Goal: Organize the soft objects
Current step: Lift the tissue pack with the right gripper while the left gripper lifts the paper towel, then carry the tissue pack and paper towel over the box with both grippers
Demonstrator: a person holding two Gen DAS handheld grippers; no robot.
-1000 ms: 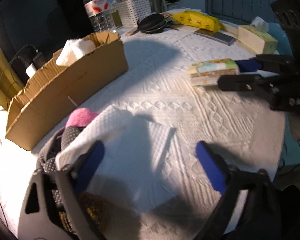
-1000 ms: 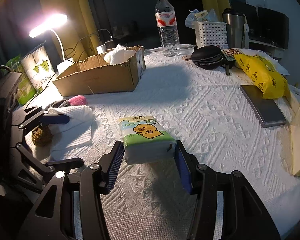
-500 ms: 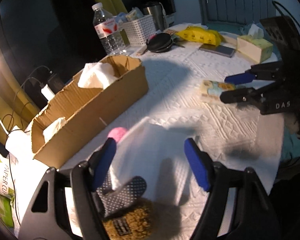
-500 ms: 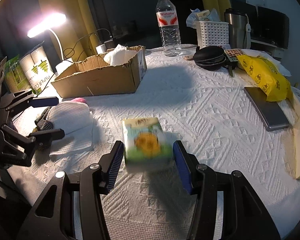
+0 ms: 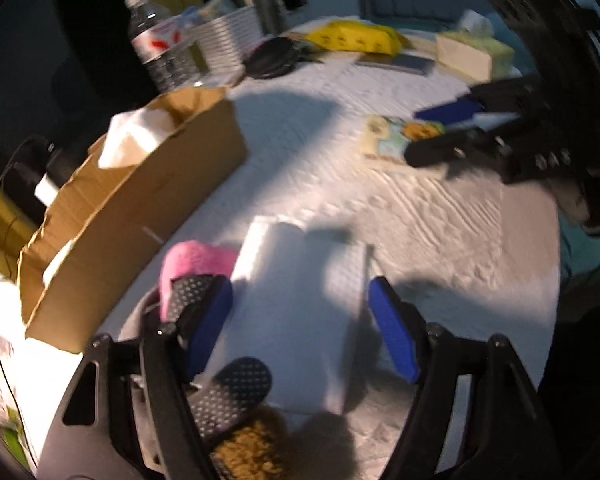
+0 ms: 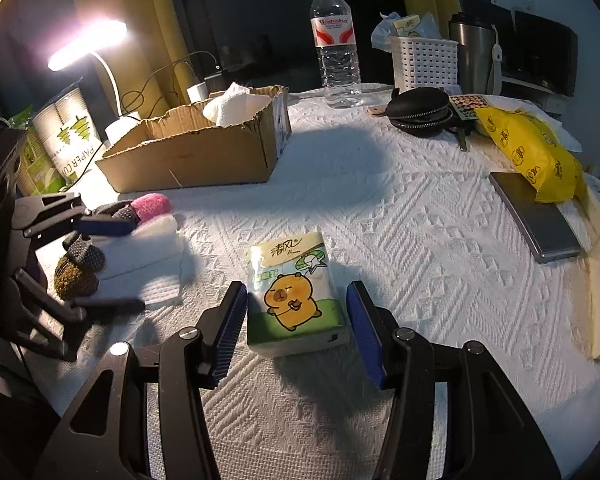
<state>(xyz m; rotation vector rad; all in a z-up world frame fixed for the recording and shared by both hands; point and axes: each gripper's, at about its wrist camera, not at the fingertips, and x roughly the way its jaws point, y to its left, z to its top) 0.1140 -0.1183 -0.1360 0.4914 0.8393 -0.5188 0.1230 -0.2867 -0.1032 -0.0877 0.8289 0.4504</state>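
Note:
My left gripper (image 5: 302, 328) is open, its blue pads either side of a folded white cloth (image 5: 300, 300) that lies on the table. A pink sock (image 5: 188, 260), dotted black socks (image 5: 228, 392) and a brown fuzzy item (image 5: 252, 448) lie at its left. My right gripper (image 6: 296, 328) is open around a tissue pack with a capybara picture (image 6: 296, 296), which rests on the table; the pads stand just off its sides. The cardboard box (image 6: 196, 148) holds white cloth (image 6: 236, 104) at its far end.
A water bottle (image 6: 336, 48), white basket (image 6: 424, 60), steel mug (image 6: 472, 52), black pouch (image 6: 420, 112), yellow packet (image 6: 532, 152) and phone (image 6: 536, 216) sit at the back and right. A lamp (image 6: 88, 44) and paper cups pack (image 6: 64, 136) stand at the left.
The right gripper has let the tissue pack down onto the table and opened slightly. The left gripper rose away, then came back down around the white cloth.

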